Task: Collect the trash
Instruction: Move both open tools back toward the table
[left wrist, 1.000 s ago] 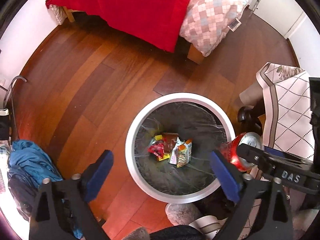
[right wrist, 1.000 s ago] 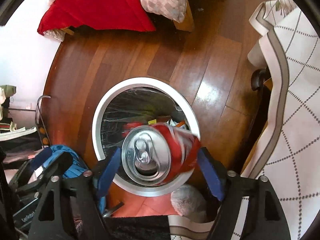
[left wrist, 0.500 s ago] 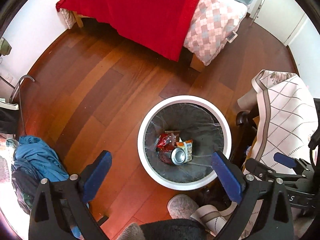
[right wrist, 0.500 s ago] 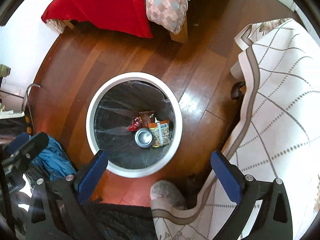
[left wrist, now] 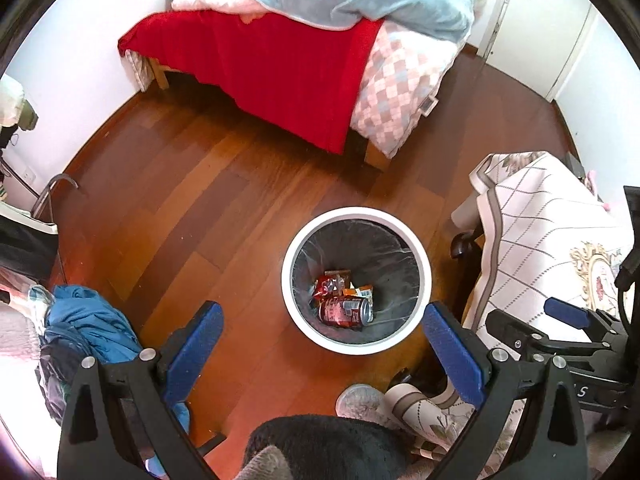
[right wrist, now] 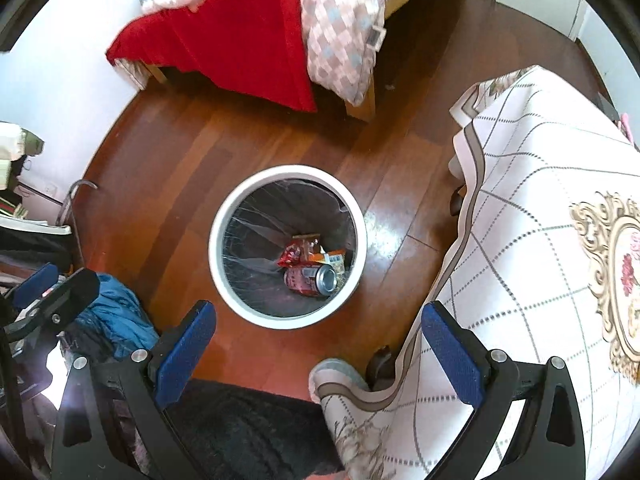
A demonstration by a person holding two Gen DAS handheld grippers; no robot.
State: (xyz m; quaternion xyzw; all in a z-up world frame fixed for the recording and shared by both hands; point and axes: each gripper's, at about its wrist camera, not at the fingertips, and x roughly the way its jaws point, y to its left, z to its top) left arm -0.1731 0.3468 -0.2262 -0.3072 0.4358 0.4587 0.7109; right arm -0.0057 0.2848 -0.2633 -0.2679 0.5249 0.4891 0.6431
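Note:
A white round trash bin [left wrist: 422, 280] [right wrist: 218, 240] with a clear liner stands on the wooden floor. A red soda can [left wrist: 345, 311] [right wrist: 310, 279] lies on its side inside it, beside crumpled snack wrappers [left wrist: 332, 283] [right wrist: 296, 251]. My left gripper [left wrist: 324, 354] is open and empty, held high above the floor on the near side of the bin. My right gripper [right wrist: 318, 350] is open and empty, also high above and short of the bin. The right gripper's blue pad [left wrist: 566, 313] shows at the right of the left wrist view.
A bed with a red blanket [left wrist: 272, 68] [right wrist: 240, 48] stands at the back. A table with a patterned white cloth [left wrist: 548, 240] [right wrist: 540, 248] is at the right. Blue clothes [left wrist: 92, 328] [right wrist: 116, 316] lie at the left. A slipper [left wrist: 358, 400] [right wrist: 340, 372] is near the bottom.
The right gripper opened and let go of the red can, which dropped into the bin. Both grippers have risen away from the bin.

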